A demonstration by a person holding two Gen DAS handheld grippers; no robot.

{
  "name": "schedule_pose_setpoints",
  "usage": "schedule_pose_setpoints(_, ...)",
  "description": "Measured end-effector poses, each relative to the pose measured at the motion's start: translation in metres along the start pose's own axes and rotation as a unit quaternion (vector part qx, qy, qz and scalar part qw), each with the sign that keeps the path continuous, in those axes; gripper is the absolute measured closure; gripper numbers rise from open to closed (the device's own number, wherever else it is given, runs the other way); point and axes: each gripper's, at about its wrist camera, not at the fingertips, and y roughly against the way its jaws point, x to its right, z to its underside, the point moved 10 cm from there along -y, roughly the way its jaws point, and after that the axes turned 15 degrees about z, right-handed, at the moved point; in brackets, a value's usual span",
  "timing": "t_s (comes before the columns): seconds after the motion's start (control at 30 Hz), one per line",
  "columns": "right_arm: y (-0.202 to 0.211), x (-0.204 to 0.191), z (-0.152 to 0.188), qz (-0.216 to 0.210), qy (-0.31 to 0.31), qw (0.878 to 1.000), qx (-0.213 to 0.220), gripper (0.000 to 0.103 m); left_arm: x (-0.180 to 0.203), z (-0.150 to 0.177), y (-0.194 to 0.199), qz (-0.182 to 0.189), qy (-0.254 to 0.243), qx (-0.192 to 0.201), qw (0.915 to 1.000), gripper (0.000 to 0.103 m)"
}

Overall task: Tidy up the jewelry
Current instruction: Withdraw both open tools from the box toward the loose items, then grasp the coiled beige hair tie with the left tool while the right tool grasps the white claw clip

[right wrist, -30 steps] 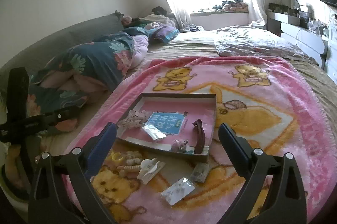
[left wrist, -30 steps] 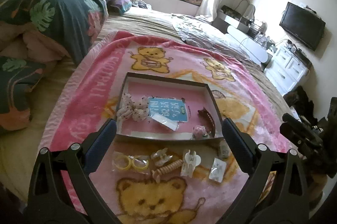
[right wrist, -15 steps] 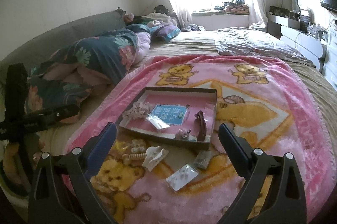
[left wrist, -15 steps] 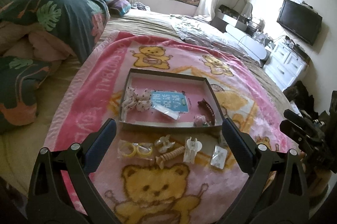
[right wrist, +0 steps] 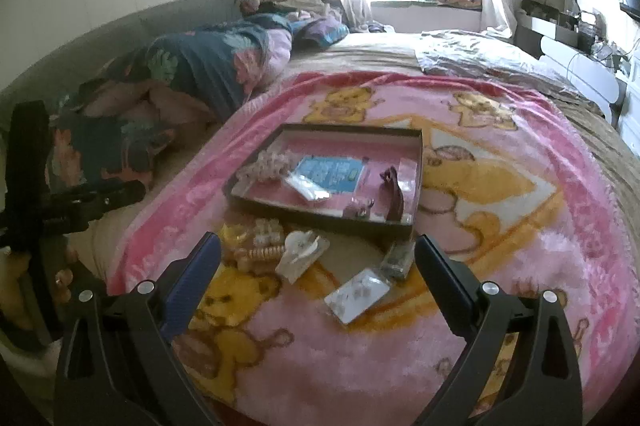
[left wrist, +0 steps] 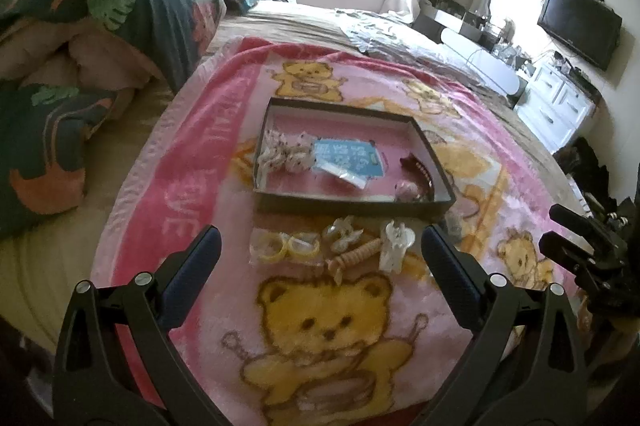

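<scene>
Hovering above the pink bear blanket (left wrist: 320, 306) on the bed, both tools are spread wide and hold nothing — the left tool (left wrist: 320, 258) and the right tool (right wrist: 318, 266) each frame the same cluster of loose pieces ahead of them.

Nearest the right tool lies a flat clear packet (right wrist: 357, 295), just inside its right finger, with a smaller dark packet (right wrist: 398, 258) beyond it toward the tray's corner. In the left wrist view the closest things are a spiral hair tie (left wrist: 354, 258), lying aslant, and a white claw clip (left wrist: 394, 244) beside it; two yellow rings (left wrist: 285, 246) sit to the left of these and a pale clip (left wrist: 343, 232) just behind. All of them rest on the blanket, outside the tray.

Farther on sits the dark-walled tray (left wrist: 352, 207), its long side facing both tools. Inside it are a pale scrunchie (left wrist: 282, 153), a blue card (left wrist: 347, 157) and a brown hair clip (left wrist: 420, 171) along the right wall.

The coming move likely turns on this: the loose pieces lie between the tools and the tray, so each must be lifted forward over the near wall. The left tool seems nearer the rings and hair tie, the right one nearer the packets.
</scene>
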Motion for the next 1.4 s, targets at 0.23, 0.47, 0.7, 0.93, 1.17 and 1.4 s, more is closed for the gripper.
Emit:
schedule_pose_setpoints(0.23,-0.011,-0.006,0.026,0.003,0.011,0.999,-0.031,0.006,-0.009,0.024,-0.009,-0.002,-0.002,-0.025,0.9997,0.009)
schedule_pose_setpoints(0.47,-0.023,-0.007,0.053,0.009,0.015,0.998,-0.060,0.006,-0.012,0.048,-0.020,-0.001,-0.009,-0.052,0.9986,0.009)
schedule_pose_setpoints(0.7,-0.033,-0.004,0.068,0.015,0.011,0.997,-0.079,0.006,-0.003,0.068,-0.035,0.010,-0.026,-0.078,0.9966,0.009)
schedule_pose_setpoints(0.93,-0.041,-0.003,0.062,0.009,0.005,0.997,-0.077,0.006,0.003,0.086,-0.055,0.013,-0.048,-0.101,0.9936,0.010)
schedule_pose_setpoints(1.17,-0.068,-0.020,0.052,-0.014,0.009,0.996,-0.092,0.007,-0.008,0.100,-0.081,0.026,-0.038,-0.123,0.9913,0.034)
schedule_pose_setpoints(1.4,-0.108,-0.038,0.048,-0.038,-0.005,0.990,-0.132,0.026,-0.018,0.101,-0.107,0.061,0.001,-0.135,0.9890,0.069)
